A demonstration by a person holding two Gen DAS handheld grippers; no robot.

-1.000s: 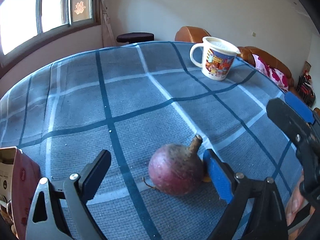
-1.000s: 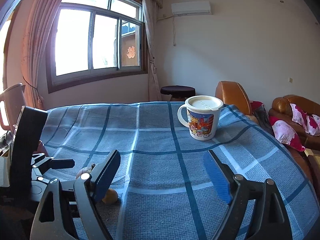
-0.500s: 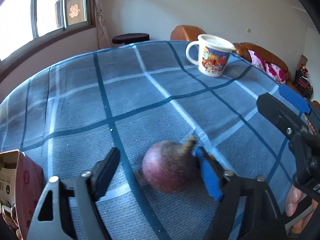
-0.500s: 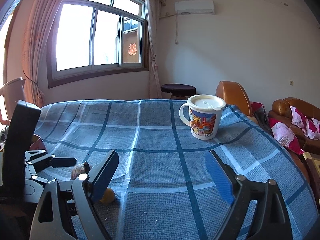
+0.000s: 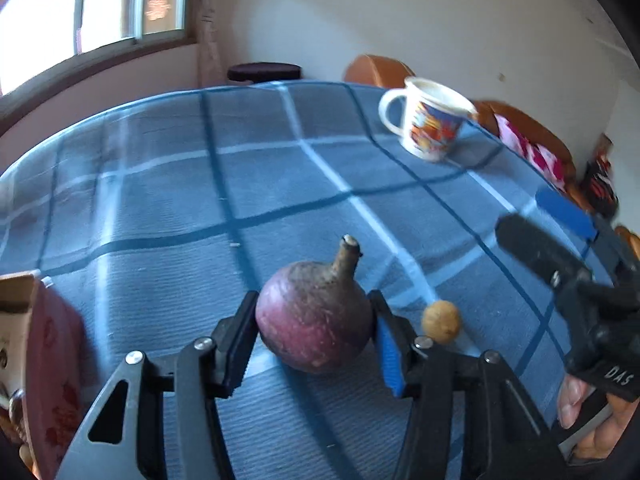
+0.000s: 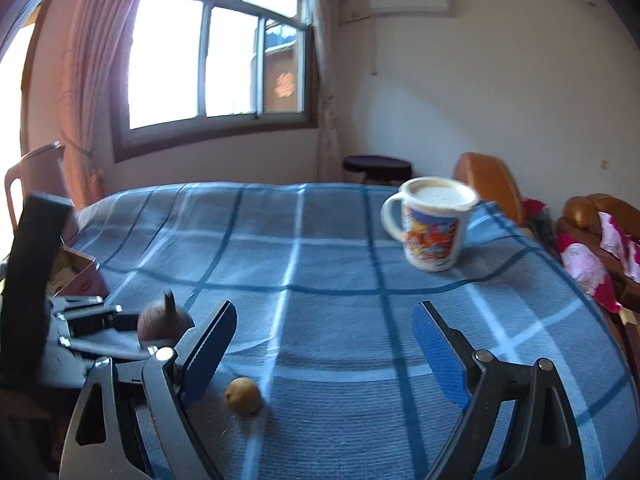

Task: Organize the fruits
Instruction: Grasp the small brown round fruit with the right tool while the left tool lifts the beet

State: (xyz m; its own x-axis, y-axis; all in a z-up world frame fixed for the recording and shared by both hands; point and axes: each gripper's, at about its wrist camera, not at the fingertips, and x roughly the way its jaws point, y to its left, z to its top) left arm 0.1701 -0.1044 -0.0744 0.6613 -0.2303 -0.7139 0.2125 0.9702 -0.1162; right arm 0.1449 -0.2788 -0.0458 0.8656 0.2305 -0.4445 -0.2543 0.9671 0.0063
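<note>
A round purple fruit (image 5: 314, 322) with a brown stem is clamped between the pads of my left gripper (image 5: 312, 330), just above the blue plaid tablecloth (image 5: 240, 184). It also shows in the right wrist view (image 6: 162, 320). A small tan fruit (image 5: 441, 321) lies on the cloth just right of the left gripper; in the right wrist view (image 6: 243, 395) it lies near my right gripper's left finger. My right gripper (image 6: 322, 344) is open and empty, and appears at the right edge of the left wrist view (image 5: 560, 240).
A white cartoon mug (image 6: 432, 228) with a lid stands at the far right of the table. A red cardboard box (image 5: 36, 360) sits at the left edge. Brown chairs (image 6: 492, 184) and a dark stool (image 6: 378, 164) stand beyond the table.
My left gripper has closed on the purple fruit and lifted it slightly. The small tan fruit behind it is now uncovered. The right gripper stayed open, shifting slightly.
</note>
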